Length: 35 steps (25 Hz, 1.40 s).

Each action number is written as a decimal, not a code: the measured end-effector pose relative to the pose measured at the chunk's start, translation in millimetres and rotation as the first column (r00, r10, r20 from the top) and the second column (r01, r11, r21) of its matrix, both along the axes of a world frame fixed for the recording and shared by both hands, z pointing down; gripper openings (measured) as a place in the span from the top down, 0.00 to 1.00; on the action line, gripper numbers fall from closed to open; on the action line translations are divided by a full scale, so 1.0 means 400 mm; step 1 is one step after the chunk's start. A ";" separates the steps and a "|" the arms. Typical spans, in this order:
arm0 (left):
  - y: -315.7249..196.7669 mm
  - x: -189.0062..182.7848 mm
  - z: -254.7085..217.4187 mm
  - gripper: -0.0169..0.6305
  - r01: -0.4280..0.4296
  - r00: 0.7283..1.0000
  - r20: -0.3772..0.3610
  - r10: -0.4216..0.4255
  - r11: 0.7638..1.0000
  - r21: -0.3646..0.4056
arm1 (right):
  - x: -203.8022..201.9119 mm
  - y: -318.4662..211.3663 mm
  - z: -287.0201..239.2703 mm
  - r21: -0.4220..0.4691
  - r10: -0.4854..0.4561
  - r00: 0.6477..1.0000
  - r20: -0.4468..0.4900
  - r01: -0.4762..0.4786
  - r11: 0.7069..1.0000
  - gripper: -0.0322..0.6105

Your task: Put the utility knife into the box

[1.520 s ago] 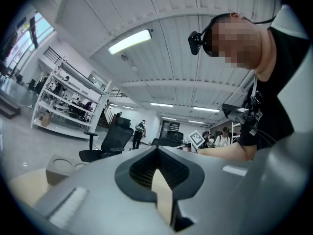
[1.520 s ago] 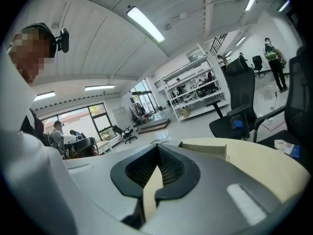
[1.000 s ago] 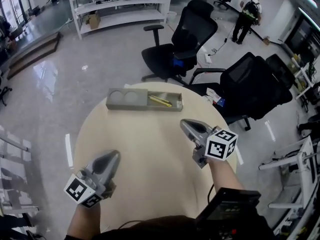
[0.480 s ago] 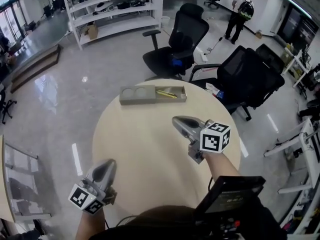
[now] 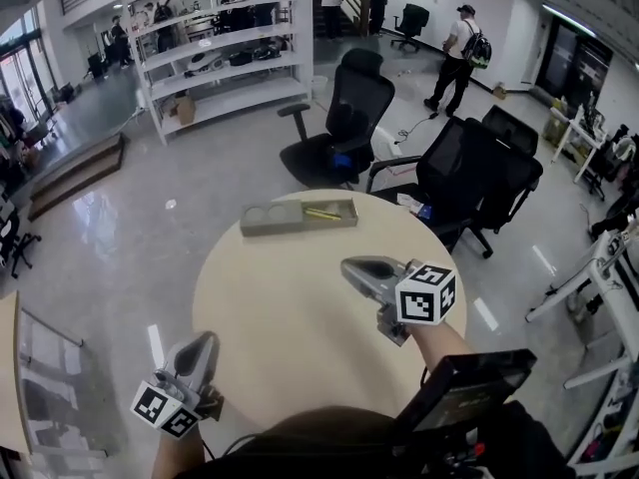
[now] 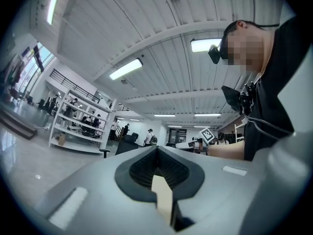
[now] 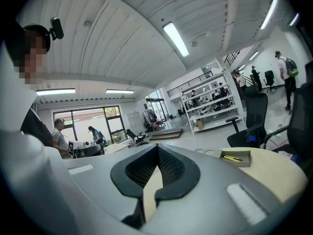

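A grey box (image 5: 262, 218) lies at the far edge of the round beige table (image 5: 300, 317). The yellow utility knife (image 5: 322, 214) rests inside the box's right compartment. My right gripper (image 5: 346, 264) hovers over the table's right half, well short of the box, shut and empty. Near the front left edge my left gripper (image 5: 207, 338) is also shut, with nothing in it. In the right gripper view the box (image 7: 241, 159) and the knife (image 7: 231, 157) show far off to the right of the closed right gripper (image 7: 157, 148). The left gripper (image 6: 157, 148) points up toward the ceiling.
Two black office chairs (image 5: 351, 118) (image 5: 469, 183) stand just beyond the table's far side. White shelving (image 5: 225, 58) and several people are further back. A black device (image 5: 464, 392) hangs at the person's chest by the near right edge.
The head view has pulled back and up, so the table looks smaller. My left gripper has drawn back toward the body. The right gripper barely shifted; the knife stays in the box.
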<state>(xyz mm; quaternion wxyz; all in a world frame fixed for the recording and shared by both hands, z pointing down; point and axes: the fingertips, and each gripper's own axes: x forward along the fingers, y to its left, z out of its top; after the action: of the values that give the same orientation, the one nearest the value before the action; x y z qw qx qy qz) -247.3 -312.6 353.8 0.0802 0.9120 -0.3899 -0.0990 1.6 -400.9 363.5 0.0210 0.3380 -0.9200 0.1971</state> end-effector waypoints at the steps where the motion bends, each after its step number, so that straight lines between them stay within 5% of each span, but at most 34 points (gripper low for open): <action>1: 0.016 0.015 -0.011 0.97 0.012 1.000 0.000 -0.012 1.000 0.007 | 0.019 0.021 -0.017 0.017 -0.009 1.000 -0.004 0.009 1.000 0.93; 9: 0.155 0.319 -0.077 0.97 0.011 1.000 -0.017 -0.011 0.999 0.042 | 0.280 0.206 -0.070 0.061 -0.058 0.998 -0.020 0.059 0.996 0.93; 16: 0.233 0.525 -0.100 0.97 -0.036 0.999 0.025 0.035 0.999 0.037 | 0.481 0.320 -0.086 0.059 -0.044 0.997 0.065 0.040 0.997 0.93; 27: 0.255 0.445 -0.145 0.97 -0.066 0.998 0.005 0.066 0.993 0.098 | 0.410 0.395 -0.105 0.103 -0.017 0.998 0.067 0.010 0.995 0.93; 35: 0.268 0.404 -0.081 0.97 -0.060 0.997 -0.041 0.062 0.997 0.041 | 0.324 0.413 -0.106 0.109 -0.069 0.998 0.010 0.068 0.992 0.93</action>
<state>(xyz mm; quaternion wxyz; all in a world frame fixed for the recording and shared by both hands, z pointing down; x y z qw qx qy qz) -85.9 -205.5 321.5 0.0732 0.9226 -0.3581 -0.1237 131.0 -235.7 321.0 0.0029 0.3054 -0.9406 0.1483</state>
